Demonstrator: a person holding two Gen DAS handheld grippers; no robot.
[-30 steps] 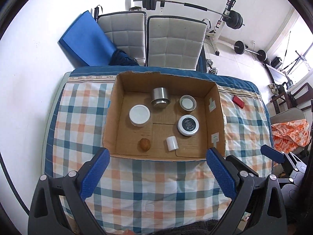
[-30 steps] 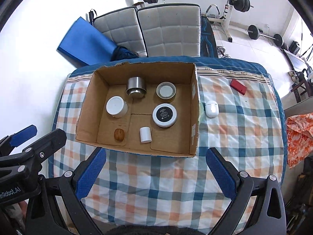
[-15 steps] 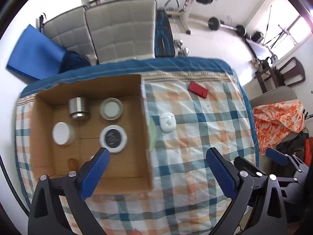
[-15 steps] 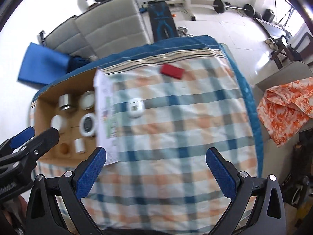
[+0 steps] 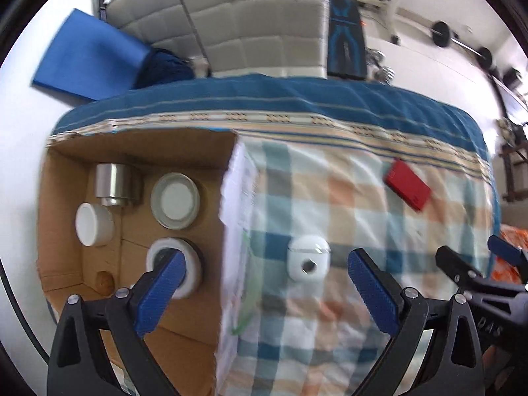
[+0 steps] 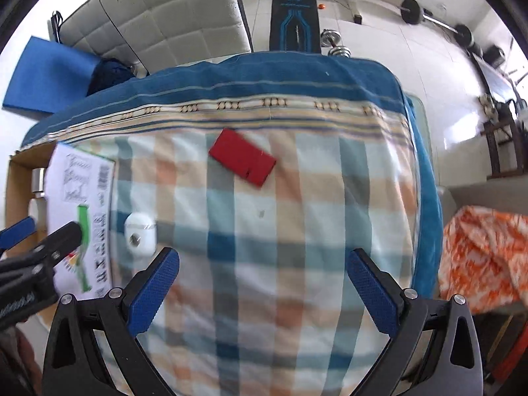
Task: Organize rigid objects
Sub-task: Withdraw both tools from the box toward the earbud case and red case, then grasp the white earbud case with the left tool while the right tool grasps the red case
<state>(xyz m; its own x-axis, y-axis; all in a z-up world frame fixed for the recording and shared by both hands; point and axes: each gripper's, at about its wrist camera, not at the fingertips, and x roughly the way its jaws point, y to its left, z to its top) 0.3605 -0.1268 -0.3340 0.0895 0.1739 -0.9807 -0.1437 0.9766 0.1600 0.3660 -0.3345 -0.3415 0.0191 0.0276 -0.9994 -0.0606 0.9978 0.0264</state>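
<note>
A cardboard box [image 5: 138, 142] sits on the checked cloth at the left and holds a steel cup [image 5: 114, 181], a grey-rimmed lid [image 5: 175, 200], a white jar [image 5: 92, 224], a black-and-white tin [image 5: 191, 264] and a brown nut [image 5: 105, 279]. A white earbud case [image 5: 308, 262] lies on the cloth just right of the box; it also shows in the right wrist view [image 6: 140, 234]. A red flat block [image 5: 408, 184] lies farther right [image 6: 242, 156]. My left gripper [image 5: 264, 283] is open above the case. My right gripper [image 6: 262, 283] is open, short of the red block.
The cloth-covered table [image 6: 297, 231] ends in a blue border at the far side. Padded grey chairs [image 5: 250, 23] and a blue mat [image 5: 85, 56] stand behind it. An orange patterned cloth [image 6: 485, 257] lies off the right edge. Gym weights [image 6: 412, 10] are on the floor.
Both grippers have swung right and come lower and closer to the cloth. The left now frames the white case, the right faces the red block. Nothing was picked up.
</note>
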